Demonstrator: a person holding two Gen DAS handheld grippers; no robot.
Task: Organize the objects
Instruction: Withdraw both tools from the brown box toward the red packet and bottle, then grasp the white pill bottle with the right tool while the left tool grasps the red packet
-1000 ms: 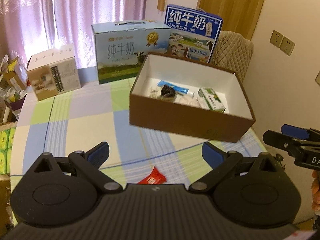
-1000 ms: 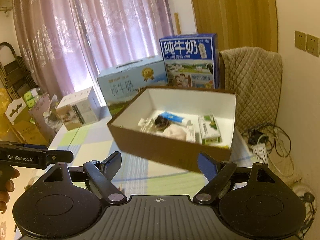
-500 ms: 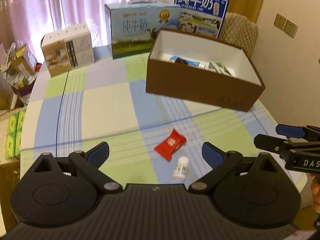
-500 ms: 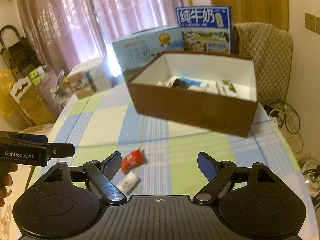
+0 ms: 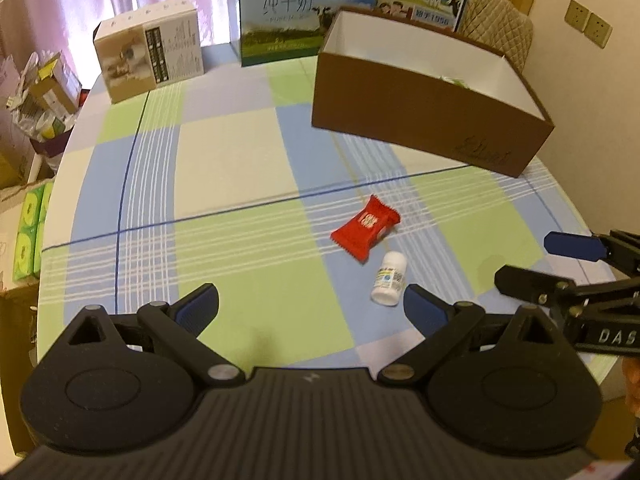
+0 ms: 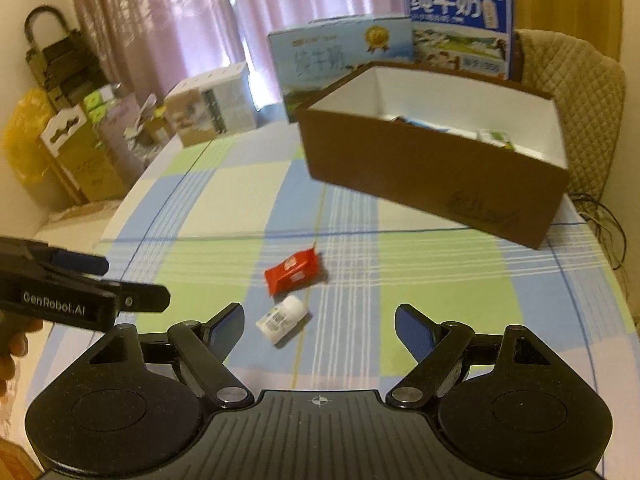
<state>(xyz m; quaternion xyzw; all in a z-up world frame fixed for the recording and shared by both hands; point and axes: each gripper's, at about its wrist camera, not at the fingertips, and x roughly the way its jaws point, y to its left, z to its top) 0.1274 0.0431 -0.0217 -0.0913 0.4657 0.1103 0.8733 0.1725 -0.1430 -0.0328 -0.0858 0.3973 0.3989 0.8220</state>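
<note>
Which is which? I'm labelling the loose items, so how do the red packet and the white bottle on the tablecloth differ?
The red packet is a flat, soft wrapper with crimped ends; the white bottle is a rigid, rounded cylinder lying on its side. The red packet is wider and lies nearer the brown box; the white bottle lies nearer both grippers. Both rest loose on the checked tablecloth, outside the box.

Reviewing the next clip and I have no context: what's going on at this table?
A person holds a hand-held gripper in each hand over a checked tablecloth. Both the left hand-held gripper and the right hand-held gripper are open and empty, angled down toward two loose items: a red snack packet and a small white bottle lying on its side beside it. Neither is touched yet. Behind them stands an open brown box already holding a few items, probably the destination.
</note>
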